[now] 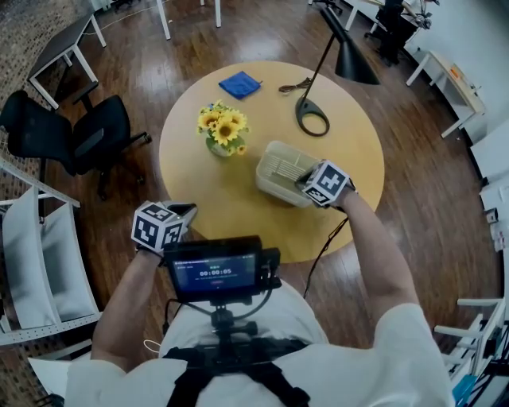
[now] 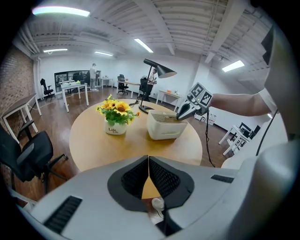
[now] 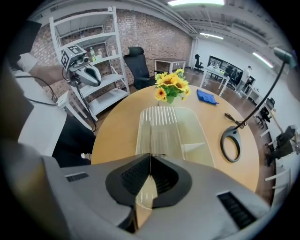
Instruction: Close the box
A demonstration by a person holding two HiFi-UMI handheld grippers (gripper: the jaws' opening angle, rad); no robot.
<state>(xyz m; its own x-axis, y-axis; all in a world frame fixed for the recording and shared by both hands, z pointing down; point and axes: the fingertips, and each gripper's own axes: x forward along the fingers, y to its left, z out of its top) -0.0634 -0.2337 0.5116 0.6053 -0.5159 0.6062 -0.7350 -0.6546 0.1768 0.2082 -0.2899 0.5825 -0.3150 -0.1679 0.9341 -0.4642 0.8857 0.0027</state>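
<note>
Final press-down, prob.: R gripper [image 1: 303, 184], jaws shut & empty, tips on box [image 1: 274, 181] lid [image 3: 166, 129]; next needs firm downward push, L gripper [image 1: 188, 210] shut, idle.

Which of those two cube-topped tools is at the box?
The right gripper, its shut jaws over the pale box and its ribbed lid; the left gripper sits back by the table's near edge.

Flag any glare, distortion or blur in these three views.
Head view: dim with a cool cast, but the table and the box are sharp. Left gripper view: heavy fisheye with black corners, and the ceiling light is blown out with colour fringing. Right gripper view: the same fisheye bends the shelves; the box is in focus.
</note>
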